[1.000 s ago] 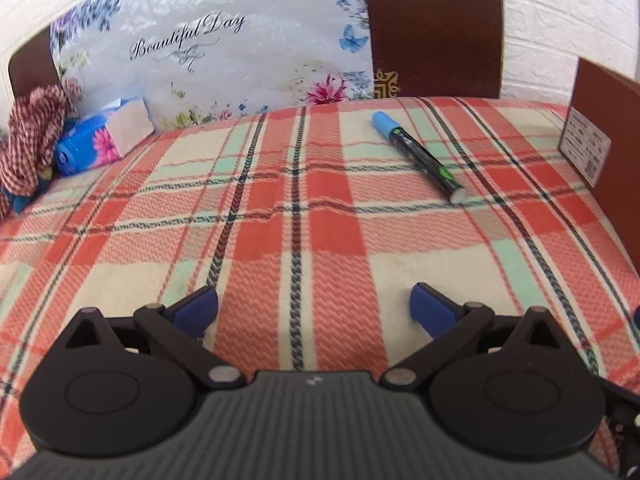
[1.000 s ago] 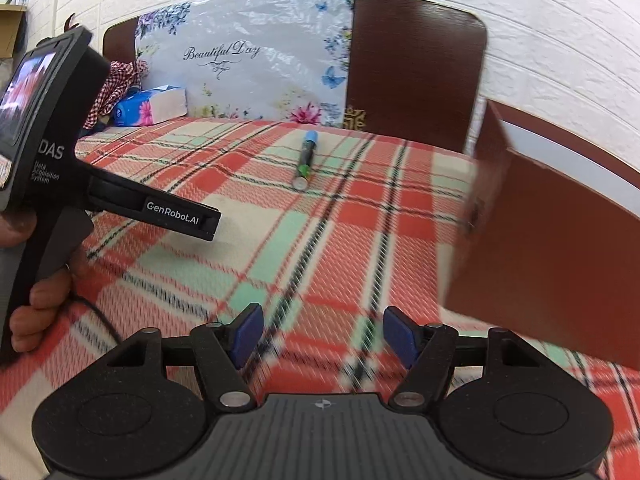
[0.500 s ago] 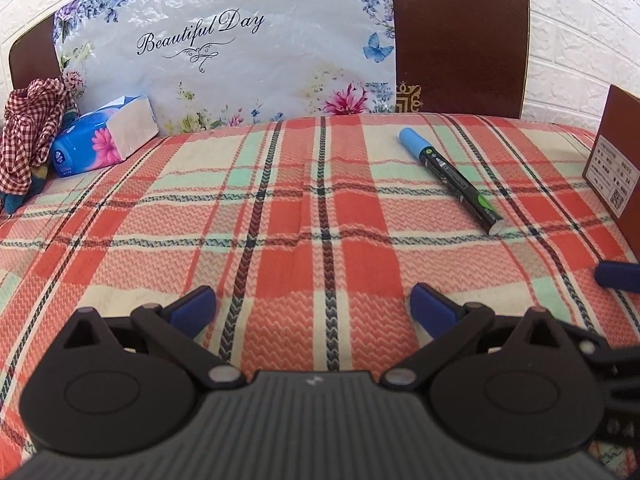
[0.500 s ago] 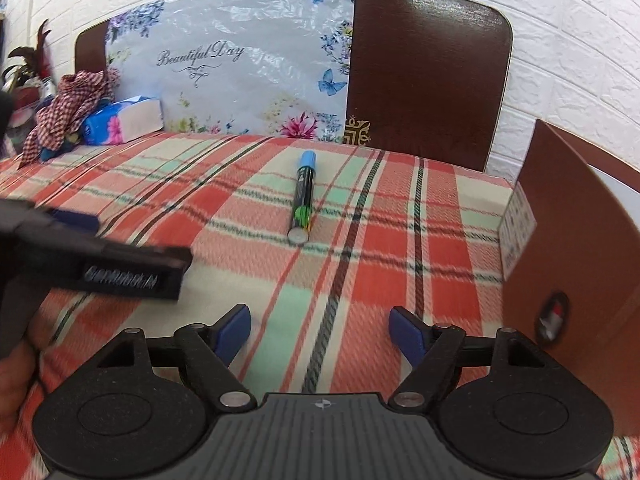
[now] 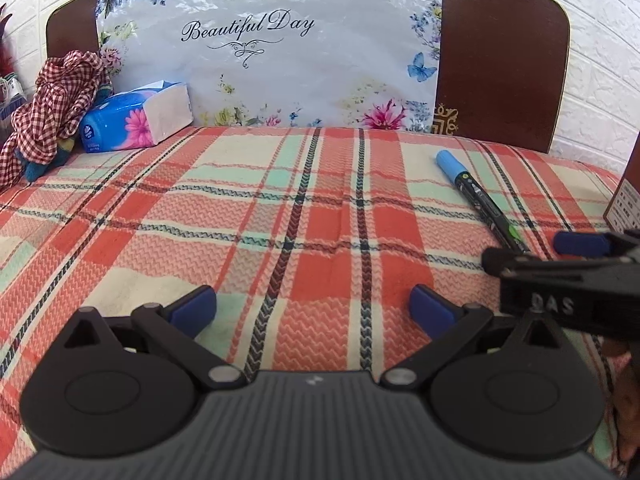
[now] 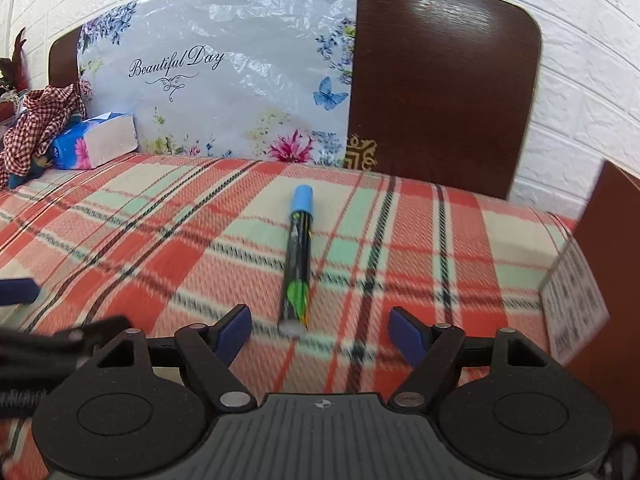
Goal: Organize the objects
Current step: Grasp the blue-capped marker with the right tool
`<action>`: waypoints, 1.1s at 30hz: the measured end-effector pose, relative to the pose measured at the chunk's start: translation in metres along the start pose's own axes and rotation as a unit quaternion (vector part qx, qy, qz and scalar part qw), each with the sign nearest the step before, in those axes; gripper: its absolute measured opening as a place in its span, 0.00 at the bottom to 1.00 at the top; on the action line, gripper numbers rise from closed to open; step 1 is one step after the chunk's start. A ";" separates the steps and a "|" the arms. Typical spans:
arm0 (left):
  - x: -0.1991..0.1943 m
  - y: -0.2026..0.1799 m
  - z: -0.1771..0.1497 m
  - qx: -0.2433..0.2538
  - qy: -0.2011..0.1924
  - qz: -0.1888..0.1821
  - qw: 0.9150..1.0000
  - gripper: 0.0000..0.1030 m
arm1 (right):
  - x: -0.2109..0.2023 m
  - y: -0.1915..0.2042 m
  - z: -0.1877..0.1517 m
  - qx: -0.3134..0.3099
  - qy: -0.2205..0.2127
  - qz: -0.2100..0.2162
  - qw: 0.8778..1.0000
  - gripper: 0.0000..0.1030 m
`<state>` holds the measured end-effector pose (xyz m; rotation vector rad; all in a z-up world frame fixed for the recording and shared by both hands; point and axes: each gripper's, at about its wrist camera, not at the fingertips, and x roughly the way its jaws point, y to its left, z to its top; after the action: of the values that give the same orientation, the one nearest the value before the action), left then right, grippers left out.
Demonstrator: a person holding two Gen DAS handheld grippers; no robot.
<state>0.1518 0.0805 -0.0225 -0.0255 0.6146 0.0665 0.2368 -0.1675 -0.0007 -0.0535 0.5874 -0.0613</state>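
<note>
1. My right gripper [image 6: 318,330] hangs low over the plaid blanket [image 6: 168,248], its jaws spread wide and holding nothing.
2. The marker [image 6: 298,262] lies flat on the blanket just beyond my right fingertips, running away from me. Its blue cap is at the far end and its grey butt end sits nearest me, a little left of the middle of the gap between the blue pads [image 6: 236,330].
3. I cannot tell whether the pads touch the marker; the near part of this view is blurred.
4. My left gripper [image 5: 312,306] is also spread open and empty, over the blanket to the left of the marker [image 5: 476,196].
5. From the left wrist, the marker lies far right, slanting, its near end hidden behind my right gripper [image 5: 580,244], which reaches in from the right edge.
6. A brown cardboard box [image 6: 600,264] stands at the right, near the marker but apart from it.
7. At the far left a tissue pack [image 5: 136,120] rests beside a red checked cloth [image 5: 52,100].
8. A floral plastic sheet [image 5: 272,52] covers part of the brown headboard [image 5: 500,60] at the far side.
</note>
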 end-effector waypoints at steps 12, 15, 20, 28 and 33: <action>0.003 -0.003 0.001 0.007 0.003 0.008 1.000 1.00 | 0.000 0.009 0.002 -0.030 -0.007 0.025 0.999 0.15; 0.003 -0.004 0.001 0.011 0.004 0.011 1.000 1.00 | -0.015 0.003 -0.007 -0.027 -0.002 0.027 0.999 0.15; 0.003 -0.007 0.001 0.016 0.005 0.015 1.000 1.00 | -0.059 -0.010 -0.036 -0.025 0.009 0.032 0.999 0.15; 0.003 -0.010 0.001 0.027 0.005 0.025 0.999 1.00 | -0.155 -0.049 -0.103 0.022 0.024 0.024 0.999 0.15; 0.000 -0.016 0.000 0.040 0.003 0.040 0.998 1.00 | -0.183 -0.057 -0.123 0.034 0.017 0.009 0.999 0.15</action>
<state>0.1535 0.0649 -0.0224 0.0772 0.6244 0.1198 0.0139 -0.2150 0.0023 0.0197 0.6187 -0.0643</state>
